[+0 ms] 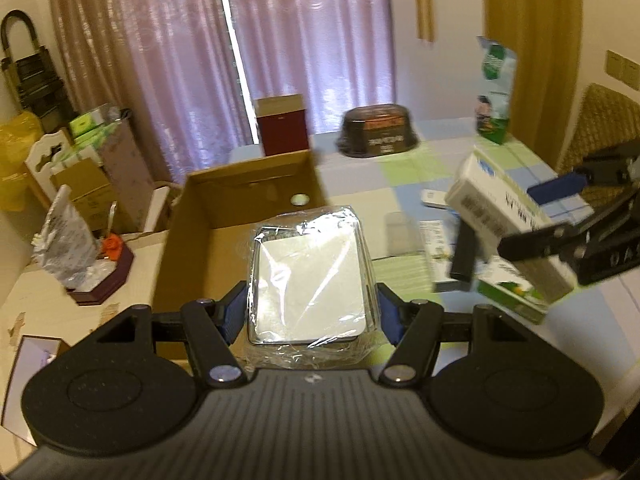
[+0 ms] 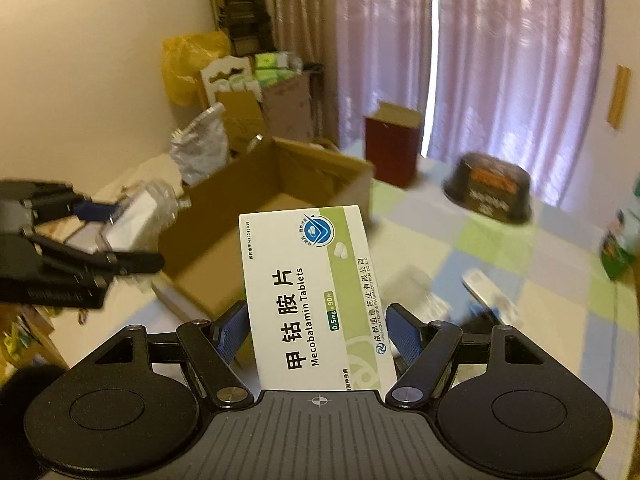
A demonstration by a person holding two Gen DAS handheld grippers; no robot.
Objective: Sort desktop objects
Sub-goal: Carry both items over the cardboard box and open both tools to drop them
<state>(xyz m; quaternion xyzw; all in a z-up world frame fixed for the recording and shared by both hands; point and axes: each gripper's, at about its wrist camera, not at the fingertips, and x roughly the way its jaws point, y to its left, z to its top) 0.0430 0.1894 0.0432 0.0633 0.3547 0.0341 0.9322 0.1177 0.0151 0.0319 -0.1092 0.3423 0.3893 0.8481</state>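
Between right tool [image 2: 316, 326] blades, tablet box [image 2: 316, 300]

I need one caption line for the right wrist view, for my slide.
Right gripper holds a Mecobalamin Tablets box before the open cardboard box.

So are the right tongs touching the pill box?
Touching. In the right wrist view the right tongs have both blue pads pressed against the sides of the white and green pill box, holding it up in the air.

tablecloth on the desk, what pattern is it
The tablecloth is a check of pale blue, green and cream squares, clearest in the right wrist view.
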